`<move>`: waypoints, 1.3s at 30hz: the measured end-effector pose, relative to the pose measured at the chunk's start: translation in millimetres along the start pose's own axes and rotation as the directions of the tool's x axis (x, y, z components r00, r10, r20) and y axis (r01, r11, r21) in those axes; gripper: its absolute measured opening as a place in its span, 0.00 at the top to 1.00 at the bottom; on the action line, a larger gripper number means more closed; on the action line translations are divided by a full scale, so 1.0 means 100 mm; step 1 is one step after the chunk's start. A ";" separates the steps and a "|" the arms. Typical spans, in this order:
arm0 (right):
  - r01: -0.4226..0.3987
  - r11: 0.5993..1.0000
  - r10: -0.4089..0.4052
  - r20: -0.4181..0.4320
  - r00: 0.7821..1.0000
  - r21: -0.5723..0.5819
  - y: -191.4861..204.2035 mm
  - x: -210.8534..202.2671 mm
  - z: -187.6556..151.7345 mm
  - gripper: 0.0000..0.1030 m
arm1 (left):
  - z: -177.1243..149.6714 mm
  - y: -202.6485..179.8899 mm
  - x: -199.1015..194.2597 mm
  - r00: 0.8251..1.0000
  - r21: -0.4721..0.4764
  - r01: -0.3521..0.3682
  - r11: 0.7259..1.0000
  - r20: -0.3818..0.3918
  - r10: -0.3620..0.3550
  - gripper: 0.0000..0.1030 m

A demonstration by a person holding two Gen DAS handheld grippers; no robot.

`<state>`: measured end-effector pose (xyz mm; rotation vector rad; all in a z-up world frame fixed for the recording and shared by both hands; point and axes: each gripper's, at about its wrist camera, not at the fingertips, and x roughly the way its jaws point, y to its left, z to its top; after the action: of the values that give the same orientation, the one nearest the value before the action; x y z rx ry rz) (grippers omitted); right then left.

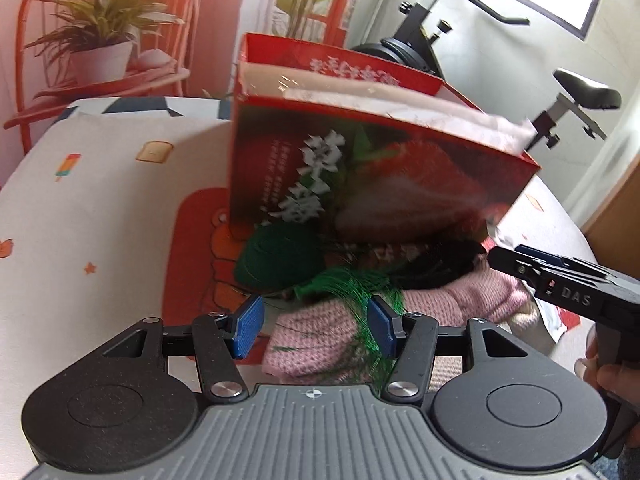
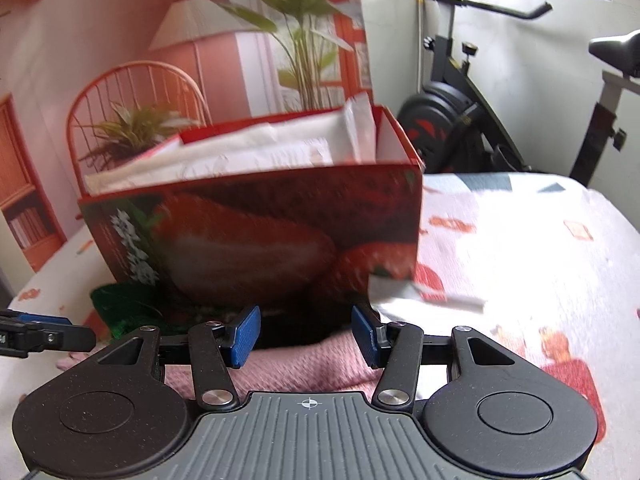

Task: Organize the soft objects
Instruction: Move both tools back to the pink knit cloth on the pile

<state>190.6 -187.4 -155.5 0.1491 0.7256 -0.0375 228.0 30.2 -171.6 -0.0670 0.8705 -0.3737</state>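
A red strawberry-print box (image 1: 360,176) (image 2: 256,232) stands on the patterned cloth, with white packets (image 2: 256,152) sticking out of its top. A pile of soft things lies at its foot: a dark green knit (image 1: 280,256), a black piece (image 1: 444,260) and a pink knit (image 1: 312,344) (image 2: 316,364) with loose green threads (image 1: 360,292) over it. My left gripper (image 1: 316,326) hovers open just over the pink knit, and its pads do not press on it. My right gripper (image 2: 306,334) is open over the same pink knit's right part, and its tips (image 1: 504,258) come in from the right.
The cartoon-print cloth (image 1: 100,208) (image 2: 520,260) spreads to both sides of the box. A white packet (image 2: 428,296) lies by the box's right corner. An exercise bike (image 2: 472,120) stands behind on the right, and a wall picture of plants and a chair (image 1: 100,40) fills the back left.
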 end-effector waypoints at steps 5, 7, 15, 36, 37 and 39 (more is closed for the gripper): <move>0.003 1.000 -0.002 -0.053 0.999 0.004 -0.02 0.09 -0.08 0.54 | 0.05 -0.03 0.14 1.000 0.022 -0.009 1.000 -0.025 0.010 0.43; 0.002 1.000 -0.002 -0.067 0.998 0.002 0.00 0.11 -0.12 0.54 | 0.09 -0.03 0.21 0.999 0.031 -0.014 0.999 -0.031 0.015 0.43; -0.002 1.000 0.001 -0.094 0.996 -0.016 0.00 0.18 -0.12 0.54 | 0.21 0.03 0.47 0.997 0.014 -0.037 0.999 -0.067 0.038 0.43; -0.023 0.999 0.026 -0.119 0.993 0.030 0.03 0.10 -0.17 0.52 | -0.05 -0.11 0.19 0.997 -0.002 0.050 0.999 -0.058 -0.050 0.44; -0.024 0.999 0.027 -0.118 0.993 0.031 0.04 0.09 -0.17 0.52 | -0.06 -0.12 0.19 0.998 0.008 0.046 0.999 -0.050 -0.045 0.52; -0.026 0.999 0.030 -0.118 0.993 0.031 0.05 0.08 -0.18 0.52 | -0.07 -0.13 0.18 0.998 0.023 0.040 0.999 -0.038 -0.039 0.74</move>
<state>184.7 -179.9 -173.6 0.1904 0.8417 -0.0127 229.9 12.7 -186.9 -0.0554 0.9030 -0.4239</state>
